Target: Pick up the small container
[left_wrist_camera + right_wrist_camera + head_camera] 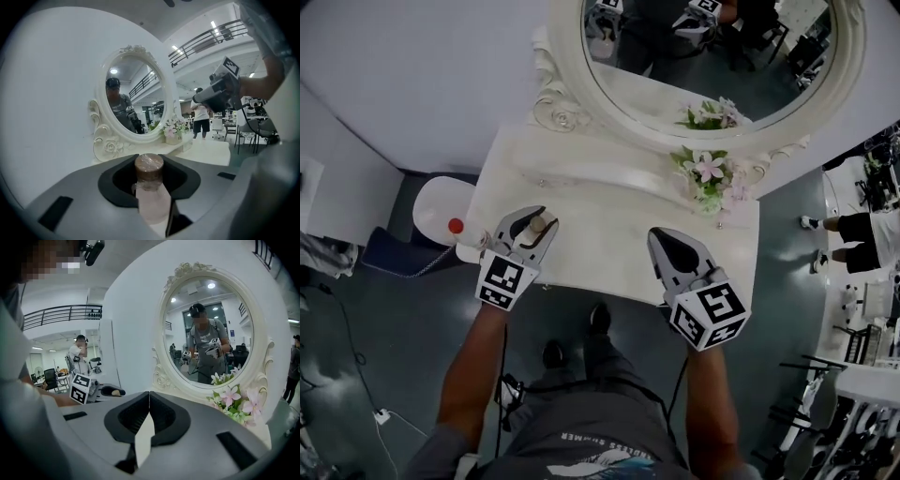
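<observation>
The small container (538,225) is a pale bottle with a brown cap, wrapped in clear film. My left gripper (532,228) is shut on it, above the left front part of the white vanity table (600,262). In the left gripper view the container (151,192) stands upright between the jaws, with its cap (149,166) at the fingertips. My right gripper (662,240) hovers over the table's right front with its jaws shut and nothing in them. In the right gripper view the jaws (149,397) meet in a closed line, and the left gripper (101,391) shows at the left.
An oval mirror (712,66) in an ornate white frame stands at the back of the table. Pink and white flowers (710,176) sit at its right foot. A white stool (441,208) with a small red object (456,226) stands left of the table. People stand in the room behind.
</observation>
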